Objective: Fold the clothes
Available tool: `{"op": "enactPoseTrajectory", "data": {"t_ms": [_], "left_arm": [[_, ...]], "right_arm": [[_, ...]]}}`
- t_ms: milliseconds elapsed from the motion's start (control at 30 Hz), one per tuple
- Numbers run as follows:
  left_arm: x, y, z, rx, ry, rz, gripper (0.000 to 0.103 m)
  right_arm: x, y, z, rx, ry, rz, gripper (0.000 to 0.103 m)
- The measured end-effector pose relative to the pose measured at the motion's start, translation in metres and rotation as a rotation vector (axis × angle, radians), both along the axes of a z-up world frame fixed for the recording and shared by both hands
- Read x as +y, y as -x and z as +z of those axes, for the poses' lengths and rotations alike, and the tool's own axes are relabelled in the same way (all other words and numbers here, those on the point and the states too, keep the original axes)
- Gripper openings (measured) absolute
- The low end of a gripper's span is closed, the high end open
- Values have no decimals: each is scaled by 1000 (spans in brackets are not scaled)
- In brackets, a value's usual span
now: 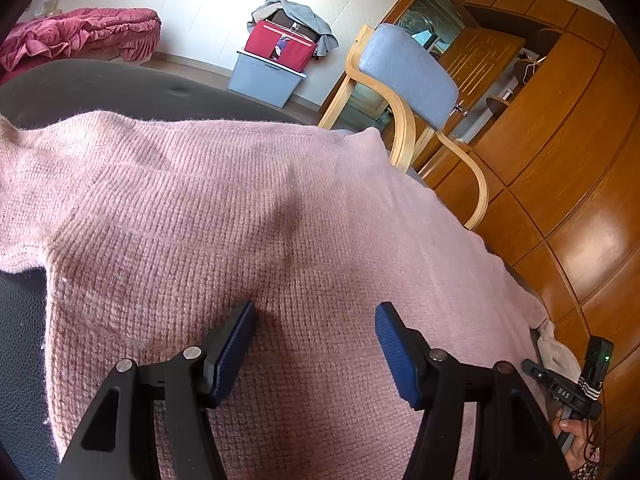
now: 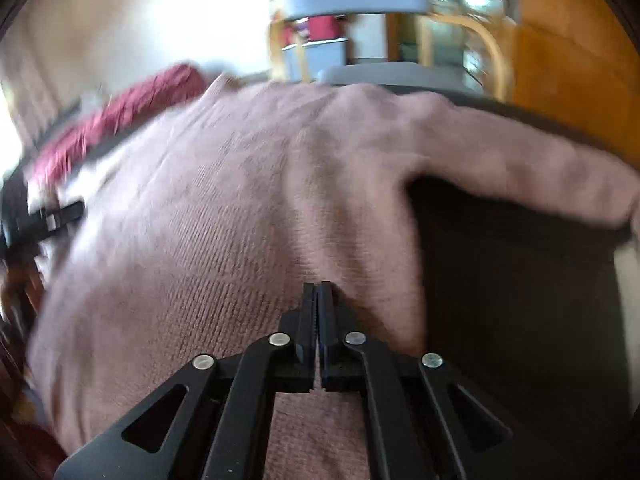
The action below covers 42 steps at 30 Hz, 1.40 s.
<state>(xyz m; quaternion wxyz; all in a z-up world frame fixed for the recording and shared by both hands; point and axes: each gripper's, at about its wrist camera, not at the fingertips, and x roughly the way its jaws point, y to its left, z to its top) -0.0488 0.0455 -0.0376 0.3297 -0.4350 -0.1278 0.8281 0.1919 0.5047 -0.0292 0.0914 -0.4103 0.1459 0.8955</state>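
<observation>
A pink knitted sweater (image 1: 240, 220) lies spread over a dark padded surface (image 1: 24, 340), one sleeve (image 2: 540, 176) stretched sideways. The left gripper (image 1: 316, 316) hangs above the knit, jaws spread wide. The right gripper (image 2: 318, 292) has its jaws pressed together, nothing visibly between them.

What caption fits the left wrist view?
Left gripper, jaws open, above a pink knit sweater spread on a dark surface.

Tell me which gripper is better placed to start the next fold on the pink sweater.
Probably the left gripper: it hangs open above the pink sweater, jaws spread and ready to pinch. The right gripper is shut, apparently on nothing, and its view is blurred.
</observation>
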Motion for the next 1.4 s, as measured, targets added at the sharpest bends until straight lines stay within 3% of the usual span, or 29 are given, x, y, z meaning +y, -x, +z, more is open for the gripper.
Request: {"op": "enactPoseTrajectory", "data": {"t_ms": [100, 167, 267, 333, 467, 600, 700, 800, 900, 1167, 1400], "left_arm": [[-1, 0, 0, -1, -1, 0, 63], [-2, 0, 0, -1, -3, 0, 63], [-6, 0, -1, -2, -6, -1, 63], [-1, 4, -3, -8, -15, -1, 63], [-7, 6, -4, -20, -41, -8, 63], [-12, 5, -4, -23, -44, -14, 63], [-11, 5, -3, -21, -36, -20, 63], [-9, 6, -4, -22, -40, -23, 63], [-8, 7, -4, -26, -49, -22, 63], [-9, 7, -5, -24, -48, -22, 63], [-5, 8, -5, -24, -48, -22, 64]], "right_arm": [[1, -2, 5, -20, -42, -26, 0], [-2, 7, 18, -17, -137, -52, 5], [-4, 37, 36, 41, -132, 8, 7], [-5, 65, 30, 31, -129, 42, 7], [17, 108, 4, -74, -199, 32, 5], [63, 94, 5, -69, -228, -108, 3], [88, 83, 8, -49, -129, -179, 3], [90, 80, 22, -17, -157, -179, 5], [110, 71, 33, 30, -167, -264, 7], [227, 18, 24, -4, -121, -677, 7], [288, 13, -6, -148, -106, -724, 7]]}}
